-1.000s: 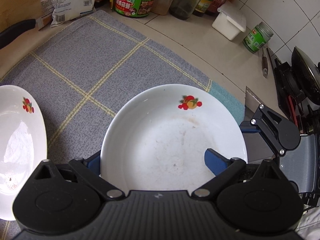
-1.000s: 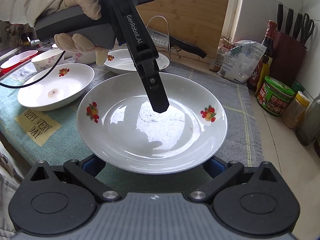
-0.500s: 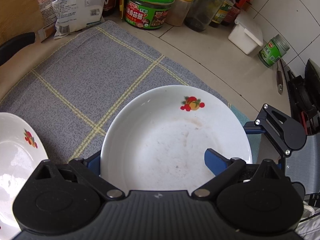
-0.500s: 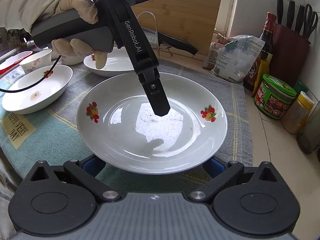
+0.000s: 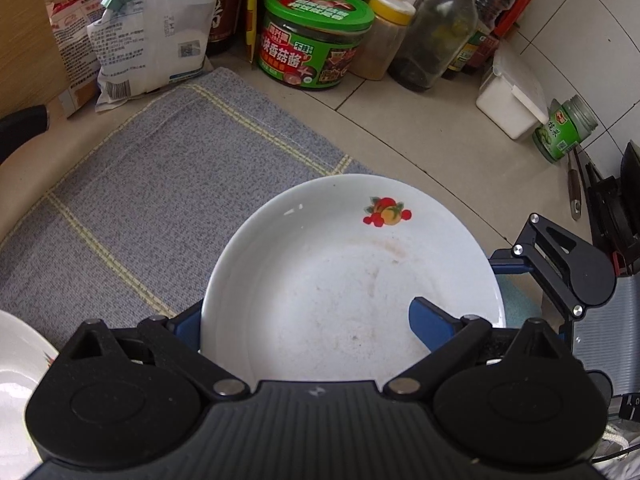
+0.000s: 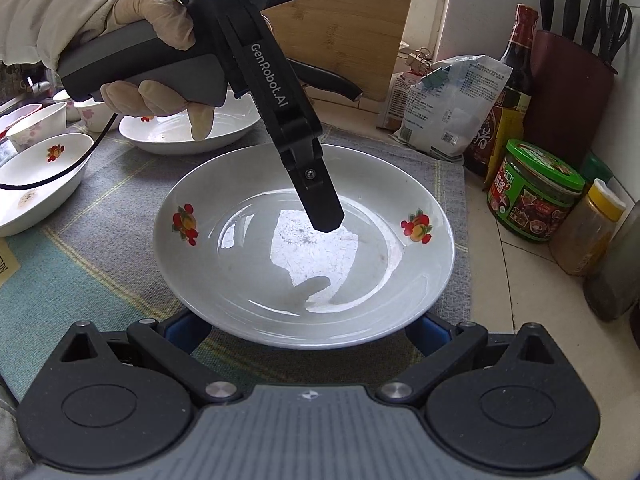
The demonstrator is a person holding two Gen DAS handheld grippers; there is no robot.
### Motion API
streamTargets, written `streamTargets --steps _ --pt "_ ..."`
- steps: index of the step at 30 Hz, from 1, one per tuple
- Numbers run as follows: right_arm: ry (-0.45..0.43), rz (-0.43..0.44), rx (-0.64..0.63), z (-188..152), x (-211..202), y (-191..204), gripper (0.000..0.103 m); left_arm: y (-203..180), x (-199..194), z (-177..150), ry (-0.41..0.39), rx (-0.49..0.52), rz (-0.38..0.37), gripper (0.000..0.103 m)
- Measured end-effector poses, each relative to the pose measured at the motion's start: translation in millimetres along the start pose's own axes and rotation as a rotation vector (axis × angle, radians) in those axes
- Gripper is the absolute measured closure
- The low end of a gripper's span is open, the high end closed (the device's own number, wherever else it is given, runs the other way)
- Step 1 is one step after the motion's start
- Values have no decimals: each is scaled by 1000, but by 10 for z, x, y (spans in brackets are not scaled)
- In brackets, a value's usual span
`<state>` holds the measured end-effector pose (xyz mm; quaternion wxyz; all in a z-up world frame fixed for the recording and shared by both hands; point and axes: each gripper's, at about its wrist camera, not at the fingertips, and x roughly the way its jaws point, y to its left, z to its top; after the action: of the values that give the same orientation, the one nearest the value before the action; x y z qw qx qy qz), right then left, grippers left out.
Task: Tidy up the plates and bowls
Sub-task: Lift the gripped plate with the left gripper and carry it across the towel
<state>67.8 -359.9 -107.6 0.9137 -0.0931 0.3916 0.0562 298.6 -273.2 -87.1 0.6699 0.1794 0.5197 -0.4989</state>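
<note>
A white plate with fruit decals (image 5: 344, 280) is held above the grey cloth; it also shows in the right wrist view (image 6: 304, 248). My left gripper (image 5: 308, 322) is shut on its rim, one blue finger (image 5: 430, 322) inside the plate and the other under the edge; its black finger shows over the plate in the right wrist view (image 6: 320, 200). My right gripper (image 6: 304, 330) has its blue fingers spread wide under the plate's near rim; whether they touch it is hidden. It also shows beside the plate in the left wrist view (image 5: 560, 268).
Another decal plate (image 6: 188, 130) and a third (image 6: 36, 176) lie on the cloth (image 6: 100, 208) at the far left, with small bowls (image 6: 40, 120) behind. Jars, bottles and bags (image 6: 532, 192) crowd the counter's right side and back wall.
Both grippers and the plate have moved right along the cloth toward the jars. The other plates have slid further left in both views.
</note>
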Motion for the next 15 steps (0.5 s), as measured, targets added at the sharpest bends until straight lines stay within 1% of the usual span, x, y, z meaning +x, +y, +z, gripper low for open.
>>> streamTargets --steps 9,15 --pt "30 -13 5 -20 88 -121 0 30 182 106 8 -1 -18 4" --pt "33 -13 30 -26 119 -173 0 32 200 135 -1 5 -17 4"
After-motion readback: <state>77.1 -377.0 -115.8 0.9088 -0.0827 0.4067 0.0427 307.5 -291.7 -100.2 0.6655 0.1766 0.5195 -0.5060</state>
